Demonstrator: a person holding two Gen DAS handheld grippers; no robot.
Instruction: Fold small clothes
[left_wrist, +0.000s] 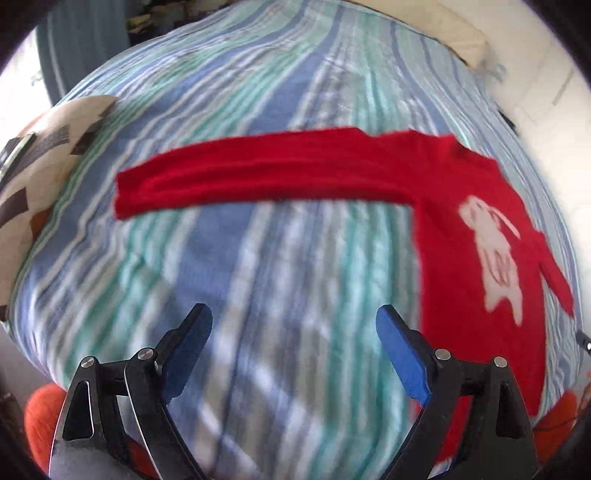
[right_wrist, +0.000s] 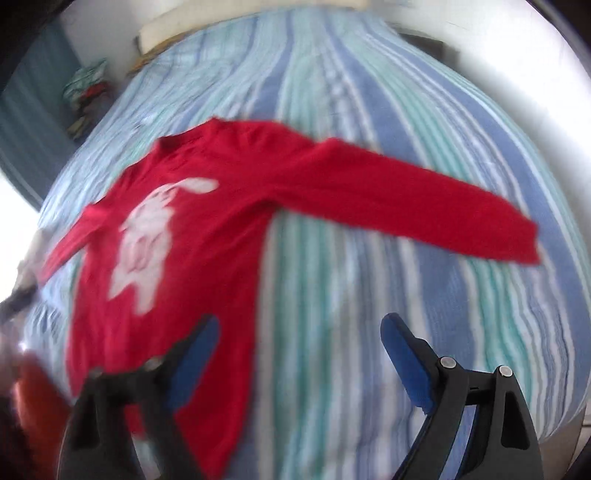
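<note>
A small red long-sleeved shirt (left_wrist: 476, 266) with a white print lies flat on the striped bedspread (left_wrist: 258, 258). In the left wrist view its body is at the right and one sleeve (left_wrist: 258, 173) stretches left. In the right wrist view the shirt (right_wrist: 192, 258) lies left of centre and its other sleeve (right_wrist: 406, 206) reaches right. My left gripper (left_wrist: 293, 321) is open and empty above the bedspread, left of the shirt body. My right gripper (right_wrist: 299, 332) is open and empty, its left finger over the shirt's lower edge.
A patterned pillow (left_wrist: 33, 184) lies at the bed's left edge. A pile of clothes (right_wrist: 85, 92) sits off the bed's far left corner. Orange fabric (left_wrist: 40, 417) shows at the bottom corners. A white wall (left_wrist: 546, 74) stands beyond the bed.
</note>
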